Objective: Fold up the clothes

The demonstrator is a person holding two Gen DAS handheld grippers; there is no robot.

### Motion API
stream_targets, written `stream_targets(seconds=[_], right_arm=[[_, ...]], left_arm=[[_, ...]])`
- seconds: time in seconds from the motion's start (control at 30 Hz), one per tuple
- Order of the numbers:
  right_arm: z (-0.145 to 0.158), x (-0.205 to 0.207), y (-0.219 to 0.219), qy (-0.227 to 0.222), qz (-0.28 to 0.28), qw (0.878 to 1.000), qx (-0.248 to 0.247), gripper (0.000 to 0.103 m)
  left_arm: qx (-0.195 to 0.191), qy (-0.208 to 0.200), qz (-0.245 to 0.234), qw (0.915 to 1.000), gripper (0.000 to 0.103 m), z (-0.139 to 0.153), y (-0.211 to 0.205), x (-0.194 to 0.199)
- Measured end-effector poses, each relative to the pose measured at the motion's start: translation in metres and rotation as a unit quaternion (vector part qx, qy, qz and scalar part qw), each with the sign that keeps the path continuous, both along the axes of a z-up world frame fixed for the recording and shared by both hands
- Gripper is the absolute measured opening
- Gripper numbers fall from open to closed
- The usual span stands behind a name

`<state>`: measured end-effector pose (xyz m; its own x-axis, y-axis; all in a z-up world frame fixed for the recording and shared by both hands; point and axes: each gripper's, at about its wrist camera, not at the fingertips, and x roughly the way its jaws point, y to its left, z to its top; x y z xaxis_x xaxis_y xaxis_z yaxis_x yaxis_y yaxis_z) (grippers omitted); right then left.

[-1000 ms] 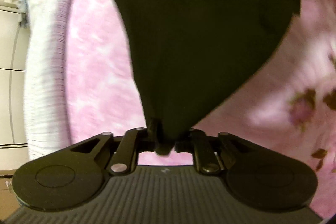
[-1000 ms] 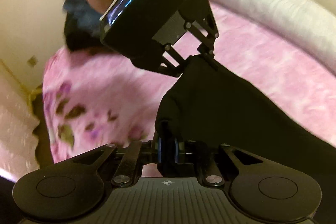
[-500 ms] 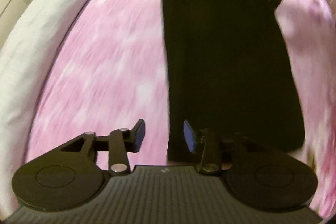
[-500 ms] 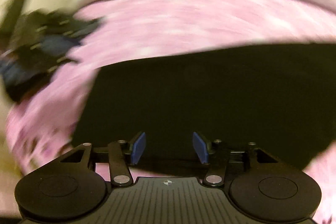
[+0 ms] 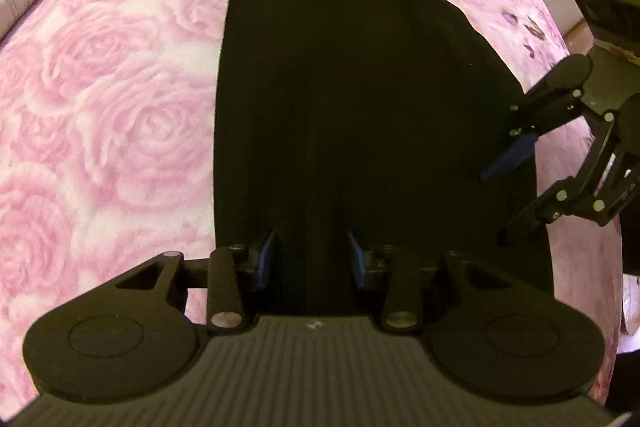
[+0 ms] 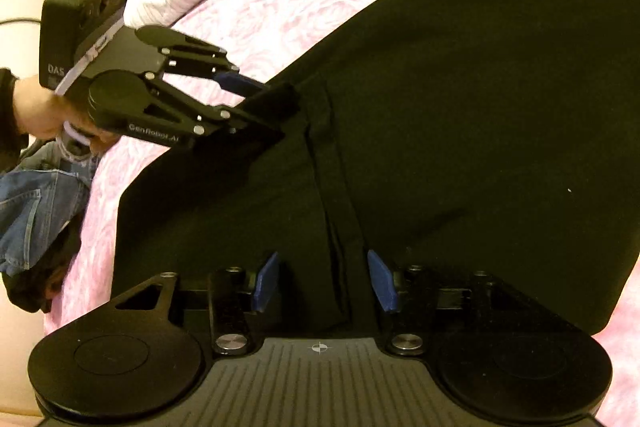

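Nearby, blue jeans (image 6: 28, 211) at the rose-print blanket's (image 5: 112, 99) edge — beside black garment (image 5: 360, 87).

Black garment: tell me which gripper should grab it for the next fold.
Probably right. The right gripper is open with a raised crease of the black garment between its fingers; the left gripper, also open, faces only flat cloth.
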<state>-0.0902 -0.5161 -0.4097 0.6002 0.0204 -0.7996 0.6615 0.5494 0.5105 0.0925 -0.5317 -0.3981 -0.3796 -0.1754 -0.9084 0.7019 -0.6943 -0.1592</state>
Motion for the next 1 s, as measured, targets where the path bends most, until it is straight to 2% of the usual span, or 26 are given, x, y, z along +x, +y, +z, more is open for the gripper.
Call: stream_targets(seconds=[0.1,0.13,0.17,0.2,0.23,0.3,0.37,0.47,0.57,0.63,0.67,0.7,0.73,0.77,0.8,0.87,0.93,1.0], right_arm=[[-0.001,0.003,-0.003,0.004,0.011,1.0,-0.005,0.053],[-0.001,0.004,-0.003,0.009,0.013,1.0,-0.009,0.049],[-0.003,0.005,-0.005,0.021,0.012,1.0,-0.012,0.029],[-0.005,0.005,-0.007,0.033,0.01,0.999,-0.015,0.016],[-0.005,0.003,-0.011,0.03,0.003,1.0,0.0,0.014],[0.001,-0.001,-0.017,0.024,-0.001,1.0,0.016,0.007],[0.019,0.002,-0.016,0.02,0.018,1.0,-0.01,0.007],[0.044,0.007,-0.021,0.005,0.023,0.998,-0.05,0.006],[0.027,0.018,-0.032,0.017,0.014,0.998,-0.051,0.007],[0.009,0.026,-0.038,0.032,0.011,0.998,-0.048,0.007],[0.003,0.028,-0.039,0.039,0.01,0.998,-0.045,0.011],[-0.003,0.03,-0.04,0.047,0.01,0.998,-0.042,0.014],[0.002,0.029,-0.036,0.057,0.012,0.997,-0.059,0.016],[0.007,0.028,-0.032,0.068,0.014,0.995,-0.078,0.029],[0.013,0.027,-0.027,0.078,0.017,0.992,-0.097,0.037],[0.029,0.028,-0.009,0.088,0.031,0.988,-0.127,0.038],[0.045,0.032,0.013,0.093,0.051,0.982,-0.155,0.038],[0.058,0.044,0.043,0.072,0.095,0.98,-0.161,0.04]], left_arm=[[0.008,-0.011,-0.01,0.9999,0.032,-0.009,0.001,-0.001],[0.012,-0.008,-0.006,0.9999,0.031,-0.01,0.0,-0.001],[0.018,-0.004,0.0,0.9998,0.025,-0.009,-0.001,0.0],[0.023,0.001,0.005,0.9997,0.008,-0.007,-0.002,0.001],[0.027,0.006,0.01,0.9996,0.004,-0.004,-0.002,0.002],[0.014,0.016,0.008,0.9997,0.003,0.011,0.003,0.006],[-0.001,0.027,0.022,0.9994,0.003,0.029,0.005,0.014],[-0.016,0.033,0.05,0.9981,0.004,0.034,-0.002,0.027],[0.0,0.022,0.068,0.9974,0.005,0.007,-0.018,0.029],[0.014,0.024,0.082,0.9962,0.013,-0.01,-0.023,0.031],[0.02,0.027,0.09,0.9953,0.013,-0.016,-0.026,0.033],[0.021,0.032,0.103,0.994,0.014,-0.014,-0.025,0.037],[0.013,0.026,0.119,0.9925,0.025,-0.01,-0.021,0.041],[0.005,0.019,0.134,0.9908,0.03,-0.004,-0.017,0.046],[-0.005,0.011,0.144,0.9895,0.033,0.004,-0.01,0.052],[-0.02,0.005,0.155,0.9877,0.033,0.018,0.007,0.068],[-0.039,-0.018,0.17,0.9845,0.03,0.032,0.031,0.088],[-0.06,-0.045,0.173,0.982,0.03,0.046,0.059,0.106]])
